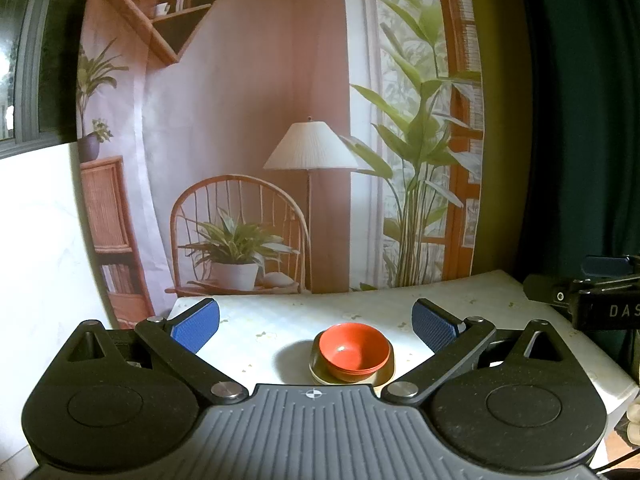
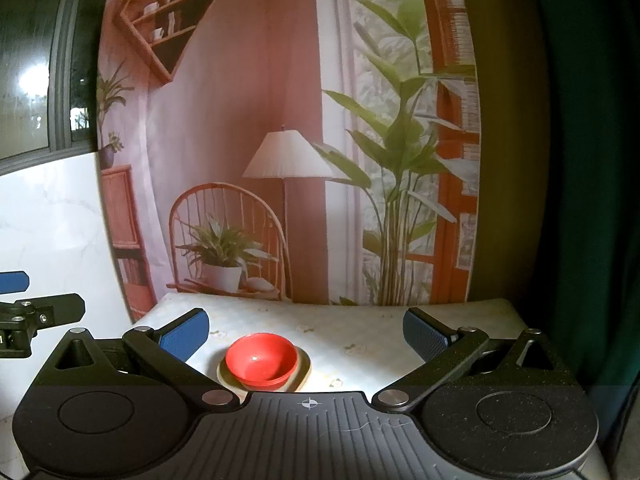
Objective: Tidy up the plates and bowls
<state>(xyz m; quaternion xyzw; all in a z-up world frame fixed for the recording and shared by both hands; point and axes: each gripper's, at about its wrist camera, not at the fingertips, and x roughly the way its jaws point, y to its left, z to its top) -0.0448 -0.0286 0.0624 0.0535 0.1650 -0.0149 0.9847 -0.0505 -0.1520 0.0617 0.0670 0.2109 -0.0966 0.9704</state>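
Observation:
A stack of red bowls [image 1: 354, 350] sits on tan plates [image 1: 382, 376] on the table, between and just ahead of my left gripper's fingers. My left gripper [image 1: 315, 326] is open wide and empty, held above and behind the stack. In the right wrist view the same red bowls [image 2: 261, 358] rest on the tan plates [image 2: 302, 372], left of centre. My right gripper [image 2: 306, 336] is open wide and empty, above the table near the stack. Each gripper shows at the edge of the other's view.
The table [image 1: 280, 316] has a pale floral cloth and ends at a printed backdrop [image 1: 248, 160] of a room. A white wall [image 1: 40, 240] lies to the left, a dark green curtain [image 2: 592, 200] to the right.

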